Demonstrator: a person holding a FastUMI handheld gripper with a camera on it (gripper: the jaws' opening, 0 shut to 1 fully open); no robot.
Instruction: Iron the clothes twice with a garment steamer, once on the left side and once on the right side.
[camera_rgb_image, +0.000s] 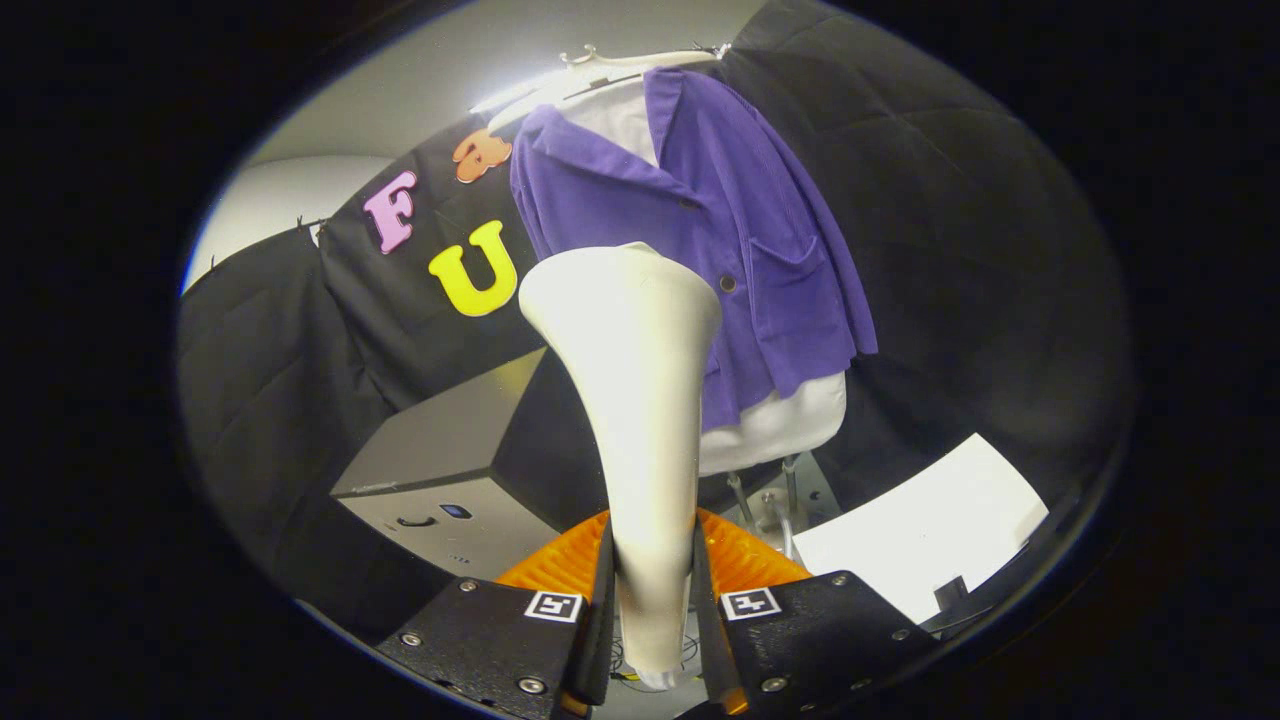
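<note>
My gripper (652, 590) is clamped on the steamer (635, 400): both fingers press against the narrow neck of its pale body, one on each side, and the neck fills the gap between them. From there the steamer widens upward into a broad rounded head, tilted a little to the left. Its head lies in front of the jacket (720, 230), overlapping the lower left part of the cloth; whether it touches the fabric or hangs just short of it I cannot tell from this angle.

The jacket is purple, buttoned, with a patch pocket on its right half. It hangs on a white hanger (600, 70) over a white form (780, 425), whose bottom edge shows below the hem. The collar lies open and white shows inside it.

Left of the steamer and beyond my fingers stands a grey box (450, 470) with a dark side face. To the right, below the jacket, a white sheet (920, 530) lies flat. Thin metal rods (765, 500) come down under the form, between the steamer and the sheet.
</note>
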